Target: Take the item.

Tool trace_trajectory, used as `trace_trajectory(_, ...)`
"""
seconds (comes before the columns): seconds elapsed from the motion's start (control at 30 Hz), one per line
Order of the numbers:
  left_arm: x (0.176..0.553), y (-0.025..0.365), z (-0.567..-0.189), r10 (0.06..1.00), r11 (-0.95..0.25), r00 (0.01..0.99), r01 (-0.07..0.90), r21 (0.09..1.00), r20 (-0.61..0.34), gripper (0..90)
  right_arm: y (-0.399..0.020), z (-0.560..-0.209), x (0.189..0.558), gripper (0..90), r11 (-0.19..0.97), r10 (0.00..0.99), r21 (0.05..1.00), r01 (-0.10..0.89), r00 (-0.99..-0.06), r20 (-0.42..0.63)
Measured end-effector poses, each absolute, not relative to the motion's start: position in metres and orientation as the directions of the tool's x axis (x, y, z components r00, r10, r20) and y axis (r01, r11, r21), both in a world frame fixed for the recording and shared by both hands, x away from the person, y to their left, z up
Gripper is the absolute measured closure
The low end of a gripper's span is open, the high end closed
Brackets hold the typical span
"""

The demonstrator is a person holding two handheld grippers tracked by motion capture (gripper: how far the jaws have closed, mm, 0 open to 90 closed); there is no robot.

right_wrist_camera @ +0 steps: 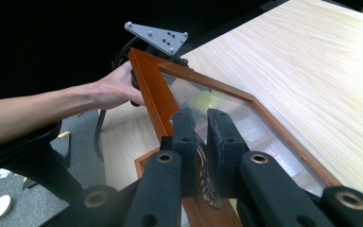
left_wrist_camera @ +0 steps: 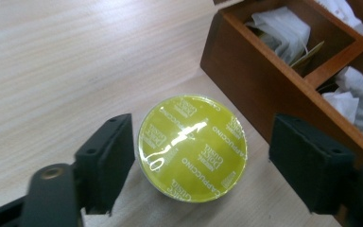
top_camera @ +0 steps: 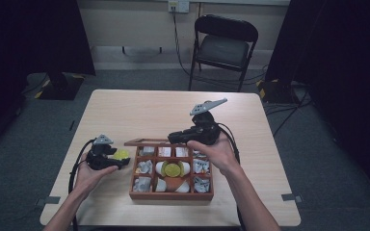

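A: Where is the capsule?

B: The yellow-green coffee capsule [left_wrist_camera: 192, 147] sits on the counter [top_camera: 139, 113], foil top up, just beside the outer wall of the wooden box [left_wrist_camera: 246, 90]. In the high view it shows as a yellow spot [top_camera: 122, 154] just left of the box [top_camera: 171, 195].

A: Is the left claw gripping it?

B: No. The left claw [left_wrist_camera: 203, 161] is spread, with the capsule between its jaws. One pad looks to be at the capsule's edge or very nearly so; the other stands clearly apart from it, close to the box wall. The capsule rests on the counter by itself.

A: And the right claw?

B: The right claw [right_wrist_camera: 202, 142] is pressed together on the near frame edge of the box's lid [right_wrist_camera: 153, 85], a wooden frame with a clear pane. The lid is lifted and tilted up off the box.

A: What about the box itself?

B: It has a grid of compartments. Several hold pale wrapped sachets [top_camera: 145, 167], and another yellow-topped capsule [top_camera: 173, 169] lies in the middle section on some white pieces.

A: Where are the hands?

B: The left hand [top_camera: 89, 175] holds its claw [top_camera: 107, 156] at the counter's left side; the right hand [top_camera: 217, 154] holds its claw [top_camera: 173, 138] at the box's far edge. Beyond the counter stands a black folding chair [top_camera: 224, 45].
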State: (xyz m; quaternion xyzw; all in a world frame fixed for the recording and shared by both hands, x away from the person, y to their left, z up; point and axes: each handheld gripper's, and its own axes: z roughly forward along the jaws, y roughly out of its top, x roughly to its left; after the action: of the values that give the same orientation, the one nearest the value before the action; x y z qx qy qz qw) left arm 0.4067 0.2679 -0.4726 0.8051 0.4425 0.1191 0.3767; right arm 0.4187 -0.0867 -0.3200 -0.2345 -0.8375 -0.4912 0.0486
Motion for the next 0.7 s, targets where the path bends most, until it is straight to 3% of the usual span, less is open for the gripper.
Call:
trace_trajectory(0.47, 0.388, 0.272, -0.450, 0.801, -0.284, 0.583, 0.568, 0.772, -0.134, 18.6, -0.087, -0.320, 0.419, 82.2, 0.408, 0.343, 0.800, 0.439, -0.886, 0.312)
trace_trajectory(0.7, 0.374, 0.276, -0.444, 0.799, -0.318, 0.587, 0.596, 0.738, -0.129, 18.0, -0.087, -0.320, 0.419, 82.2, 0.409, 0.343, 0.797, 0.444, -0.884, 0.316)
